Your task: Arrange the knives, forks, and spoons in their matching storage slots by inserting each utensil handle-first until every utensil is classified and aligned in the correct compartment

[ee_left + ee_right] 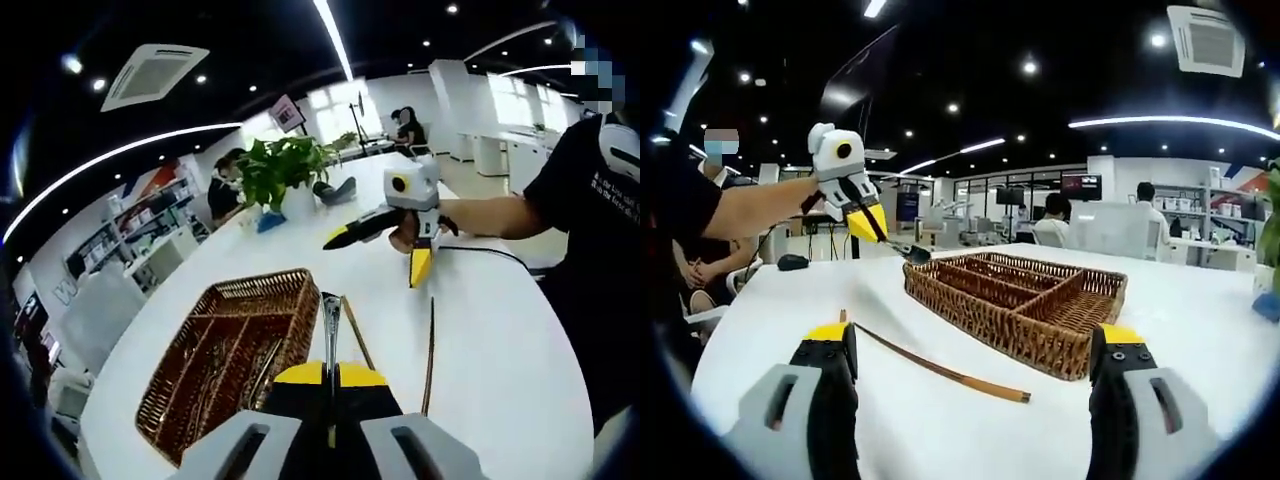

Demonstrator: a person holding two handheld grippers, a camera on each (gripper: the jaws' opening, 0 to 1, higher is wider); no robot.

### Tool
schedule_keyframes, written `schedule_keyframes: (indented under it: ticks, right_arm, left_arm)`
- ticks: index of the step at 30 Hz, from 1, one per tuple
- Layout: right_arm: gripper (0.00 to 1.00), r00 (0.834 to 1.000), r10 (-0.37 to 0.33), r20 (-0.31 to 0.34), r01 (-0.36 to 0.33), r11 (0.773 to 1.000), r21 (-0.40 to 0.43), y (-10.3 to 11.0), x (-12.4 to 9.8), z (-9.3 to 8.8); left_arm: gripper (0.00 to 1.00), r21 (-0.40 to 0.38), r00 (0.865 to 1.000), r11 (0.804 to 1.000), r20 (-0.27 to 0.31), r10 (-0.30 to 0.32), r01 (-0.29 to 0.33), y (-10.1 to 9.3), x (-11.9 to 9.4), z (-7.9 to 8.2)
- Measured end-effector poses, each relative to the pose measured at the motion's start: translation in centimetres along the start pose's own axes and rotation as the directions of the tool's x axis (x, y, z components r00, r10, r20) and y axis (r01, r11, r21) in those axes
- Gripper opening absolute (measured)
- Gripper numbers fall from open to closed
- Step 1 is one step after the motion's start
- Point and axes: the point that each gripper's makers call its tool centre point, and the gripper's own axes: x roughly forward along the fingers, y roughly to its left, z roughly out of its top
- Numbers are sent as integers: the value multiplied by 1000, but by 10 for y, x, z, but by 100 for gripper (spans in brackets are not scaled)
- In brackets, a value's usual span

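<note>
Left gripper view: my left gripper (331, 378) has its jaws clamped on a metal utensil (331, 325), which juts forward over the white table (480, 350) (utensil type unclear from here). Wicker tray (235, 350) sits just beside it, toward the table's near edge, dividers visible. Two chopsticks (430, 350) lie on the bare tabletop next to the gripper. Potted plant (283, 175) stands toward the far edge.

Right gripper view: my right gripper (970, 375) has its jaws wide apart, holding nothing, low over the table with one chopstick between them and the tray.
</note>
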Motion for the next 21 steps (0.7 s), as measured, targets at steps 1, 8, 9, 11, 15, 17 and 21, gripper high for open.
schedule_keyframes:
  ticks: [1,8,9,11,15,17,21]
  right_arm:
    - [99,1000,0,0,0,1000,3,0,0,0]
    - [99,999,8,-31,-8,1000,-7,3,5,-9]
    - [99,999,9,-32,-9,1000,-7,4,5,-9]
    - [99,1000,11,-29,-11,1000,-3,4,5,-8]
    - [99,1000,11,-20,-11,1000,5,5,4,-6]
    - [99,1000,9,-11,-8,1000,11,4,4,-4]
    - [99,1000,8,-19,-8,1000,26,1,4,-7]
  left_arm:
    - [0,0,1000,1000,3,-2,2,2,1,0]
    - [0,-4,1000,1000,1,-1,1,19,7,-9]
    - [0,-4,1000,1000,-3,-6,6,20,7,-10]
    - [0,-1,1000,1000,-4,-2,2,26,9,-12]
    - [0,-17,1000,1000,7,-9,10,35,10,-16]
    - [0,-8,1000,1000,2,4,-4,43,14,-23]
    - [0,-29,1000,1000,11,-7,8,53,21,-31]
